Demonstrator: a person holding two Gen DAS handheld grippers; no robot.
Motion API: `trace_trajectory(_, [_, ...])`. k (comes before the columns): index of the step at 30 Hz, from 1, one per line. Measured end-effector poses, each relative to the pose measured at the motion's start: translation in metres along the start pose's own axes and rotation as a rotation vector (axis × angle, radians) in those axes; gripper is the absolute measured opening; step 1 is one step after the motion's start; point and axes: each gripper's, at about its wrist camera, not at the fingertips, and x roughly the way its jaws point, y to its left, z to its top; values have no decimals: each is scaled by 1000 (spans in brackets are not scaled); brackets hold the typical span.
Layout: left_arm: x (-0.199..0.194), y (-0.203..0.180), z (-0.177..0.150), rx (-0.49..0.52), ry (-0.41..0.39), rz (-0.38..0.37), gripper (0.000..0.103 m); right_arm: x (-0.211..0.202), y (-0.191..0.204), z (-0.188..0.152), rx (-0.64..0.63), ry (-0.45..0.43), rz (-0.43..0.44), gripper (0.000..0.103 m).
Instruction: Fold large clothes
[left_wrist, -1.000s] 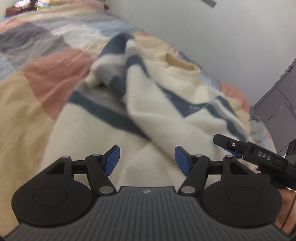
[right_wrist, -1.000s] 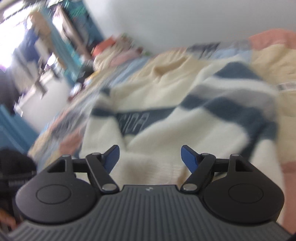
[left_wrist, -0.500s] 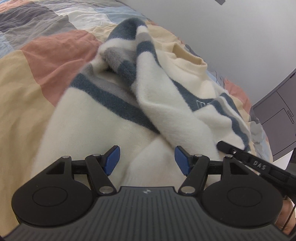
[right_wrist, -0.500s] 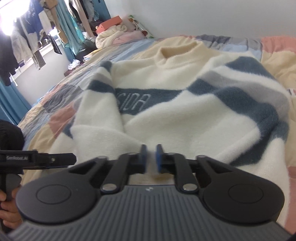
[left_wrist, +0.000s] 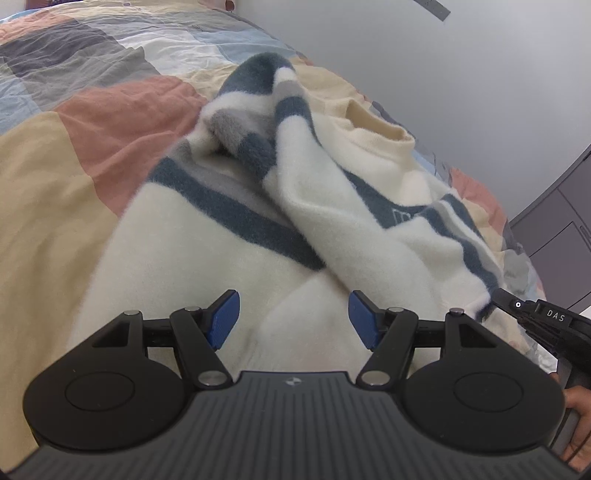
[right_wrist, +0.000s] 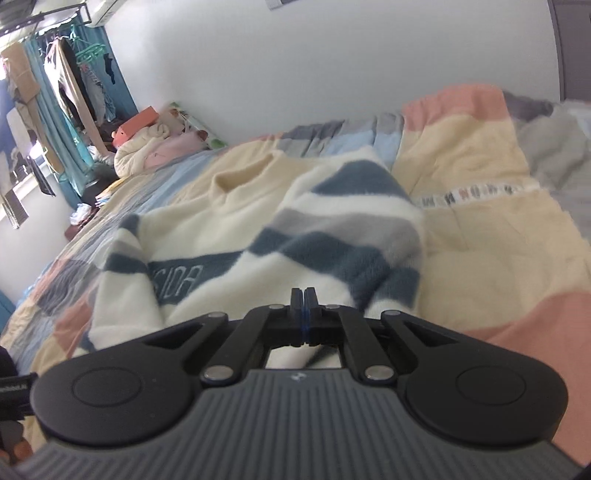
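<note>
Since the fluffy cream fleece sweater with blue-grey stripes (right_wrist: 258, 236) lies limp on the patchwork quilt (right_wrist: 491, 236), we judge it light and floppy: pinch hems. Right gripper (right_wrist: 303, 295) is pinched on its hem; left gripper (left_wrist: 293, 317) gapes, empty.

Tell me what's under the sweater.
The sweater lies on a patchwork quilt, visible all around it. What the quilt looks like directly beneath is covered.

Sweater (right_wrist: 258, 236) hem hidden beneath right claw (right_wrist: 304, 300).
</note>
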Motion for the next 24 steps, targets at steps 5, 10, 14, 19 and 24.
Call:
trace_trajectory(5, [3,1,-4,2,10,17,70,16,-3,-6,110,78,101,17])
trace_trajectory(10, [2,0,-2,0,4,5,70,19,-8,-11,202,100,194,72])
trace_trajectory(14, [4,-1,-2,4,8,-6,70,29,-6,-14,196,127,177,71])
trace_trajectory(19, [4,-1,0,0,-1,-13,70,41,2,-17,179,182,201,52])
trace_trajectory(24, [3,0,0,-9,-3,-11,70,38,27,-23,27,232,205,14])
